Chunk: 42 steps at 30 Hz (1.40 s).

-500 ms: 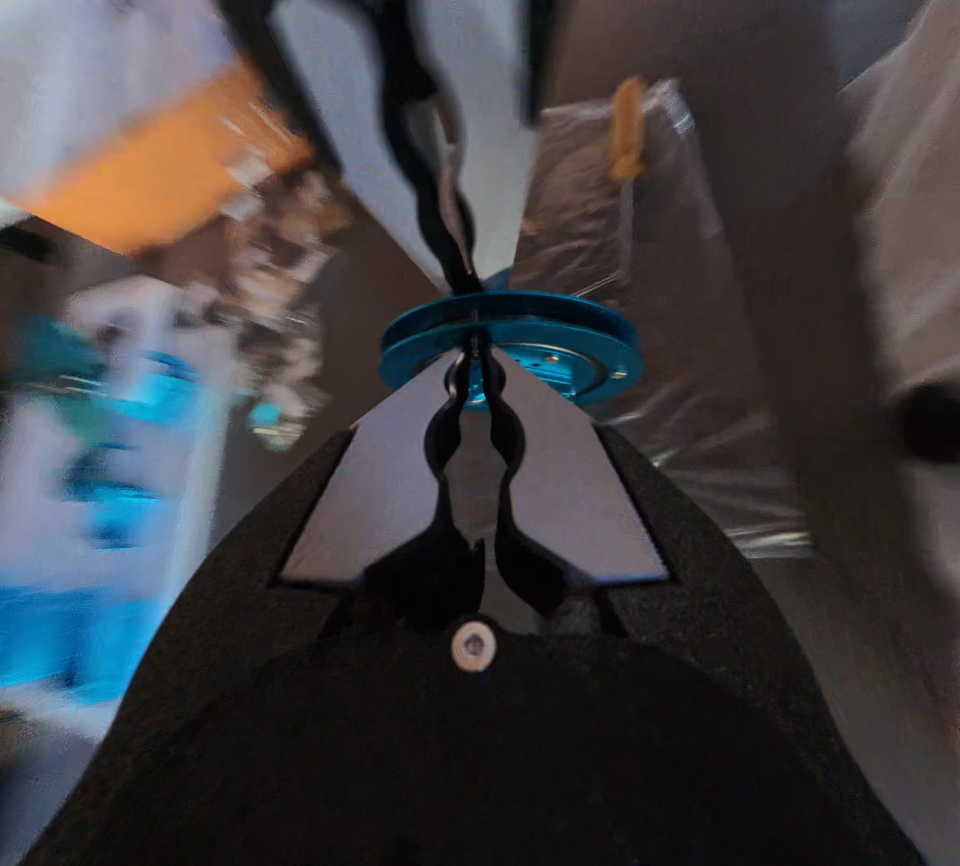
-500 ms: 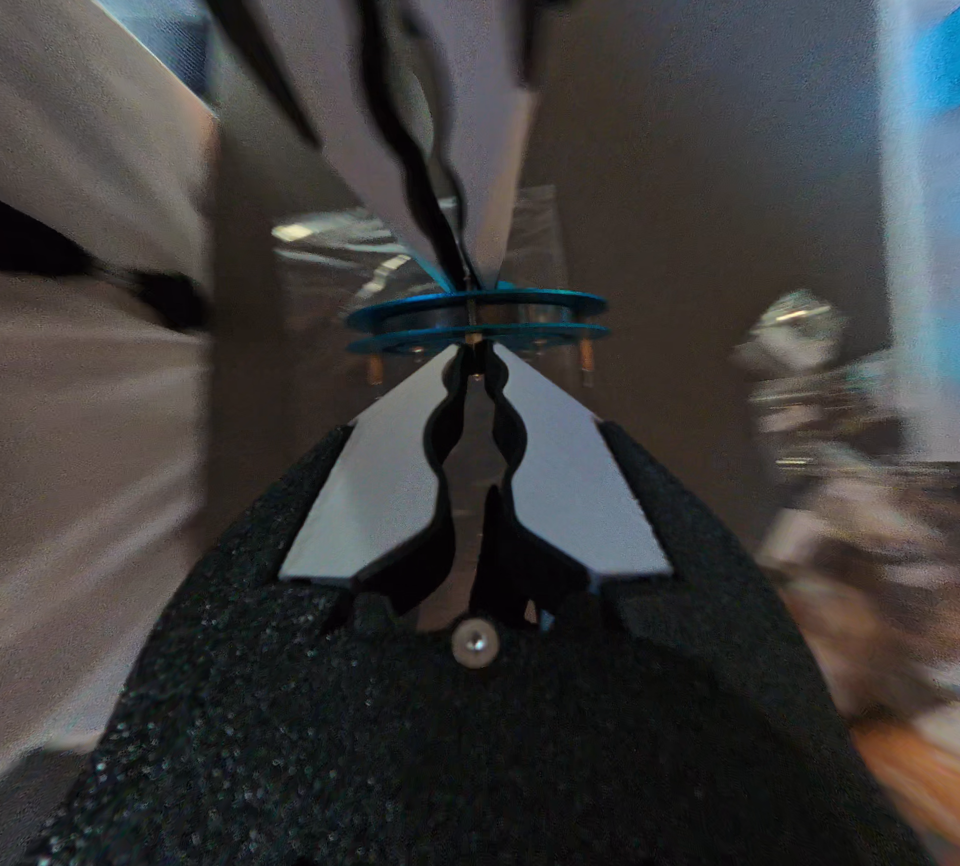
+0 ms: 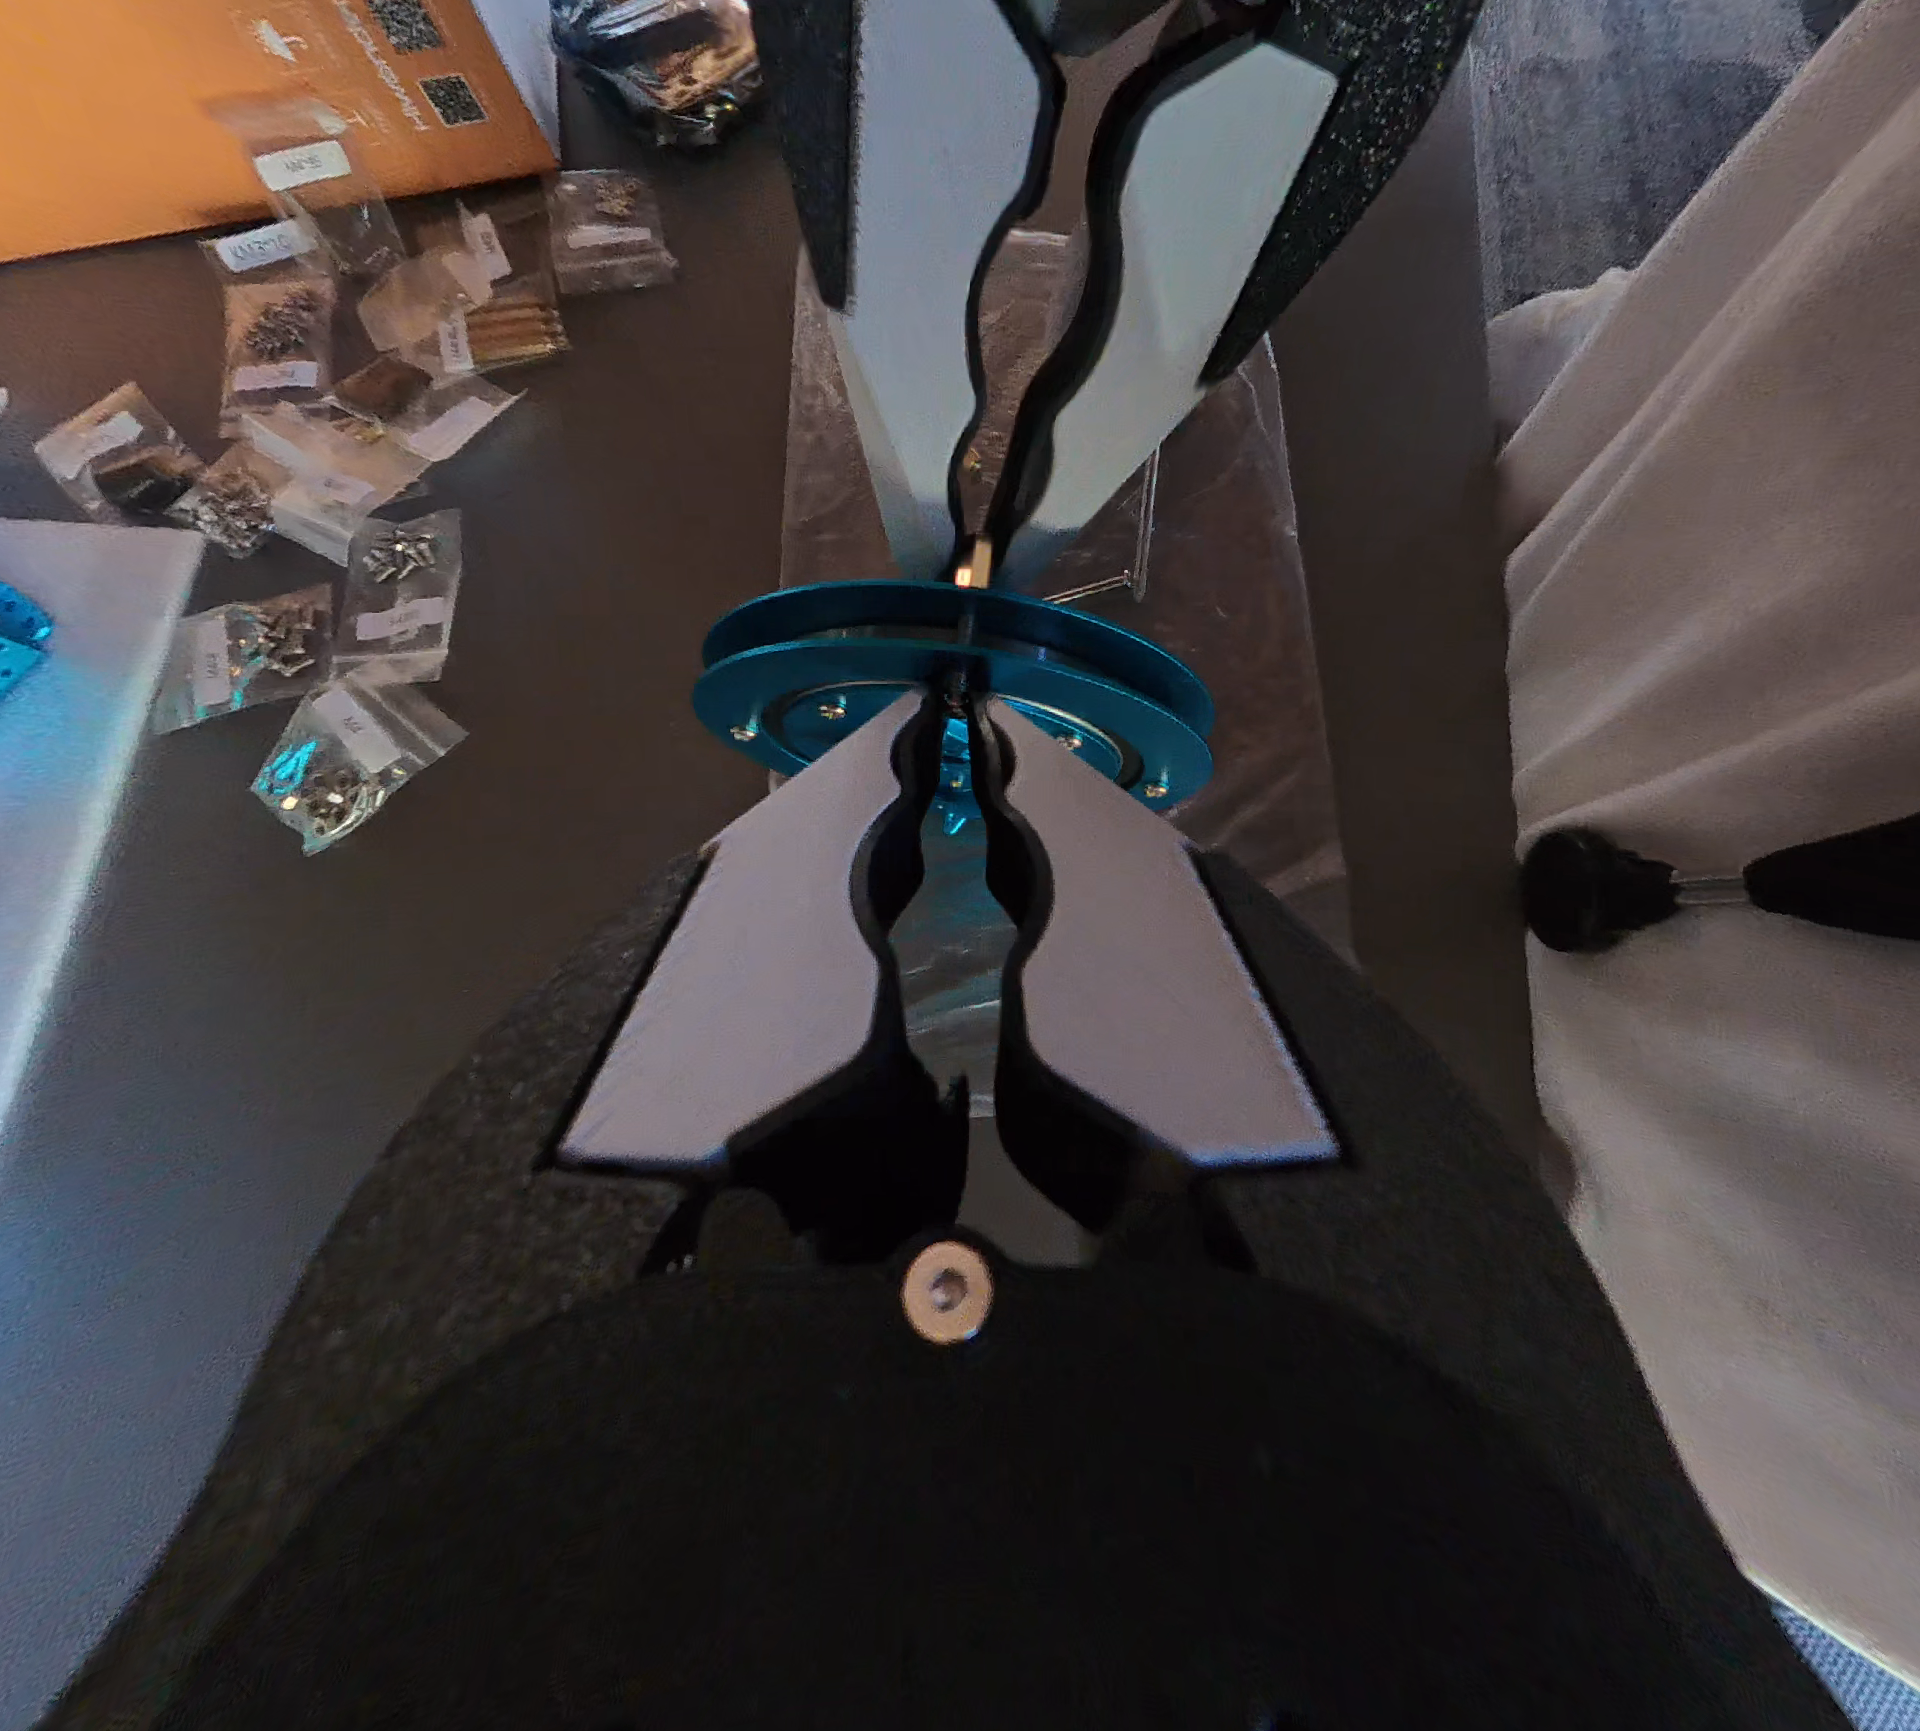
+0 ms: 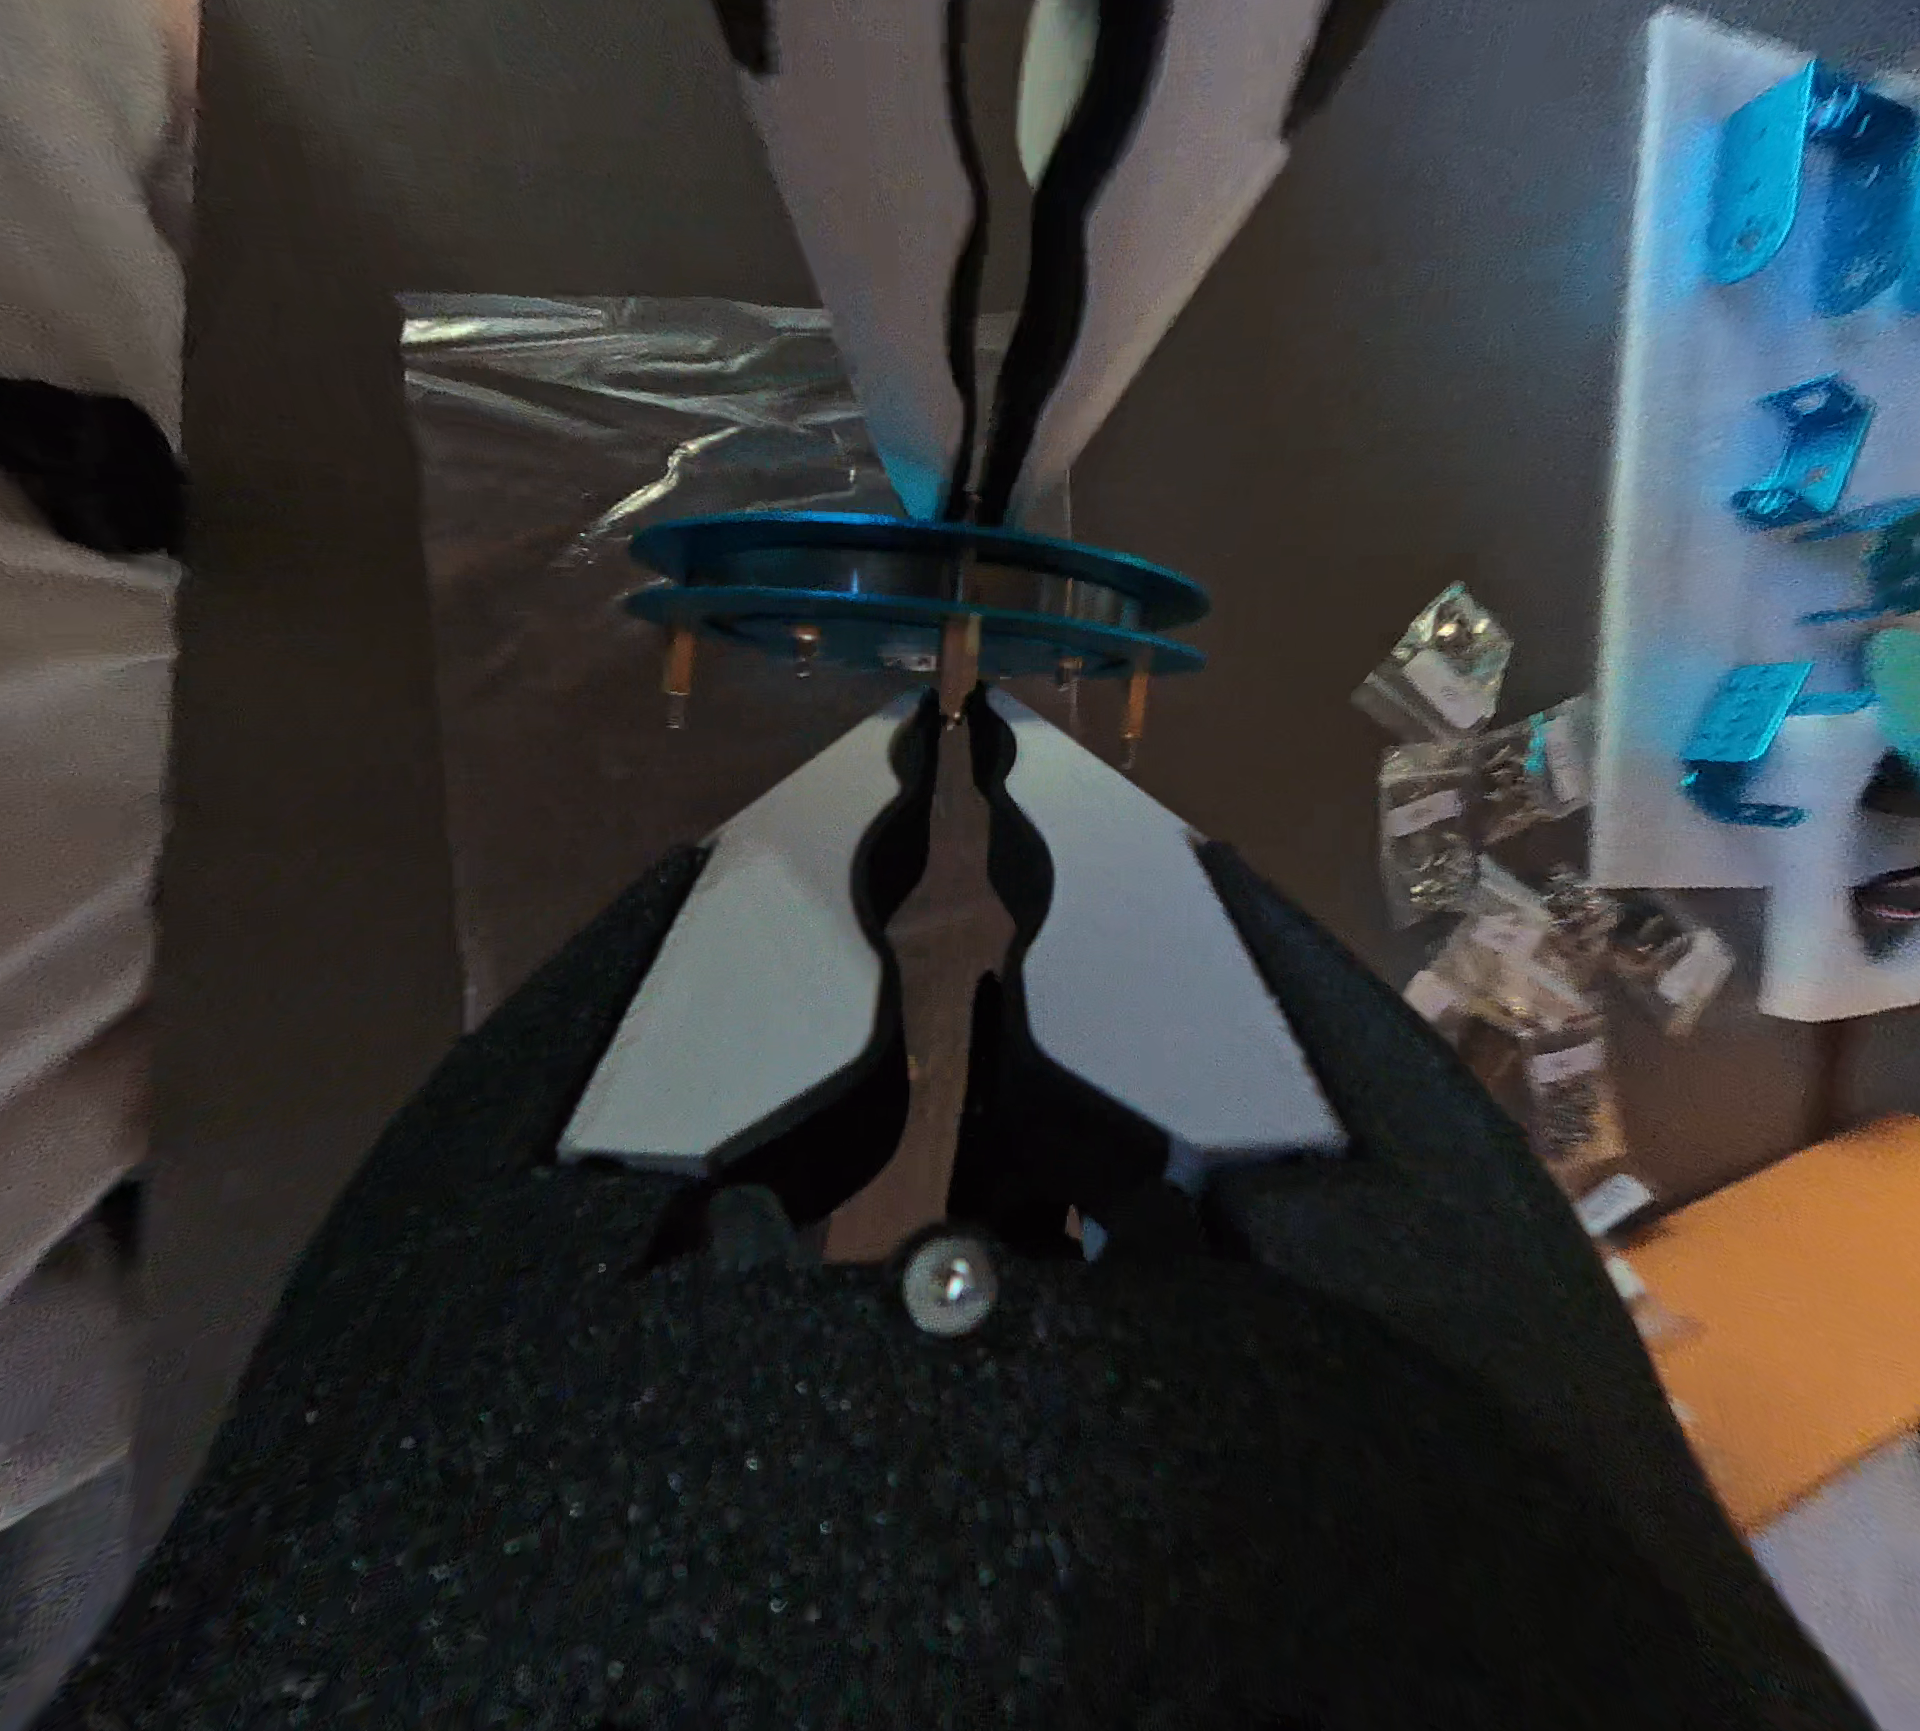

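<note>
Both claws, left claw (image 3: 951,705) and right claw (image 4: 951,710), pinch blue double-disc part (image 3: 831,673).

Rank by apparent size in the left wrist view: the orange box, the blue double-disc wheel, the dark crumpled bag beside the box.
1. orange box, cut off by the frame edge
2. blue double-disc wheel, nearer the camera, so its true rank is unsure
3. dark crumpled bag

A dark brown tabletop (image 3: 540,902) is seen under dim light. An orange box (image 3: 208,60) and small clear bags of hardware (image 3: 312,538) are scattered upon it; a white sheet bearing blue metal brackets (image 4: 1766,455) lies at one side.
</note>
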### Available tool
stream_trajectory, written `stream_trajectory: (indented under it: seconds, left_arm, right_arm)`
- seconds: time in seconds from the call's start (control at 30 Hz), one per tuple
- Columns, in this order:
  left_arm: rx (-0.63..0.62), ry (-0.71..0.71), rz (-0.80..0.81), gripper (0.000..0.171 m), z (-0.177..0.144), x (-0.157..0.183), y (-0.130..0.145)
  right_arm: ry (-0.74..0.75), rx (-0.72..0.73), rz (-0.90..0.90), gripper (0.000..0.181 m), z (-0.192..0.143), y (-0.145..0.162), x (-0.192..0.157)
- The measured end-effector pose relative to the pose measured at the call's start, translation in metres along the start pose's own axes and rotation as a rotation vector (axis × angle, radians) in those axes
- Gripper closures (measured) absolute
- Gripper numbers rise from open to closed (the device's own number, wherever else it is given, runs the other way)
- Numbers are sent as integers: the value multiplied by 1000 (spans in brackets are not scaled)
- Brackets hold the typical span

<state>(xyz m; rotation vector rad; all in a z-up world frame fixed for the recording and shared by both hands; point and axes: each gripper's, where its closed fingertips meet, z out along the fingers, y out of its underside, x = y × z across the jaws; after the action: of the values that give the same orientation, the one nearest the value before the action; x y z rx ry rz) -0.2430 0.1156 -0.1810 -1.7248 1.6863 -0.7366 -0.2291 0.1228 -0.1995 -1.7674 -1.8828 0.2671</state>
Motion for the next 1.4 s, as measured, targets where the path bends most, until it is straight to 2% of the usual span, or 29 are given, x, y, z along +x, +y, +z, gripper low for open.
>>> stream_trajectory:
  seconds: [0.13, 0.23, 0.3, 0.4, 0.47, 0.5, 0.53, 0.6, 0.63, 0.67, 0.73, 0.8, 0.83, 0.93, 1.03, 1.13, 1.17, 1.2, 1.27, 1.3, 1.33, 1.37, 1.4]
  left_arm:
    - [-29, -69, 113, 168, 0, 1, 1]
    - [-18, -37, 61, 168, 0, 5, 1]
    - [-7, -8, 11, 168, 0, 5, 0]
    - [1, 12, -11, 168, 0, 7, 1]
    - [-2, -38, 66, 168, 0, 8, 1]
    - [-6, -128, 196, 169, 1, 5, 1]
    - [-14, -266, 400, 169, 1, 0, 0]
    - [-37, -525, 760, 168, 0, -5, -6]
    - [-51, -565, 819, 168, 2, -5, -4]
    - [-44, -569, 808, 168, 2, -6, -4]
    - [-23, -521, 735, 168, 2, -6, -4]
    - [-14, -459, 625, 168, 2, -5, -4]
    - [-9, -404, 553, 168, 2, -4, -3]
    - [-4, -231, 340, 168, 2, 1, -2]
    - [3, -146, 255, 168, 2, 3, -2]
    - [-9, -183, 295, 168, 3, 1, -2]
    - [-11, -236, 377, 169, 3, 0, -3]
    - [-9, -346, 551, 169, 4, -1, -4]
    - [-27, -599, 971, 169, 5, 3, -7]
    - [-33, -636, 1016, 169, 6, 5, -7]
    - [-27, -609, 959, 169, 6, 5, -6]
    - [-21, -574, 897, 169, 5, 4, -6]
    - [-22, -568, 873, 168, 5, 2, -5]
  right_arm:
    - [-27, 26, -20, 176, -2, -5, -3]
    - [-22, 42, -33, 168, -8, -11, -1]
    - [14, -1, -92, 176, -4, -7, 0]
    - [27, -6, -121, 177, 1, -6, 1]
    - [-104, 4, 11, 178, 0, -6, -5]
    - [-212, 27, 132, 178, 0, -7, -6]
    - [-369, 63, 298, 178, -2, -9, -9]
    - [-780, 107, 707, 179, -11, -13, -17]
    - [-904, 121, 793, 179, -11, -13, -20]
    - [-960, 150, 812, 179, -13, -14, -22]
    - [-896, 154, 759, 178, -11, -14, -22]
    - [-669, 134, 582, 177, -7, -9, -16]
    - [-546, 121, 492, 171, -6, -7, -11]
    - [-298, 104, 258, 171, -12, -9, -4]
    - [-181, 56, 99, 173, -12, -8, -7]
    - [-135, 25, 70, 176, -11, -7, -2]
    - [-189, 31, 136, 176, -12, -7, -3]
    - [-313, 50, 293, 177, -13, -7, -4]
    - [-786, 97, 767, 178, -22, -12, -17]
    - [-956, 137, 897, 178, -24, -14, -20]
    - [-1041, 172, 968, 178, -25, -14, -19]
    - [-1042, 194, 975, 178, -25, -15, -18]
    - [-975, 201, 926, 177, -23, -15, -16]
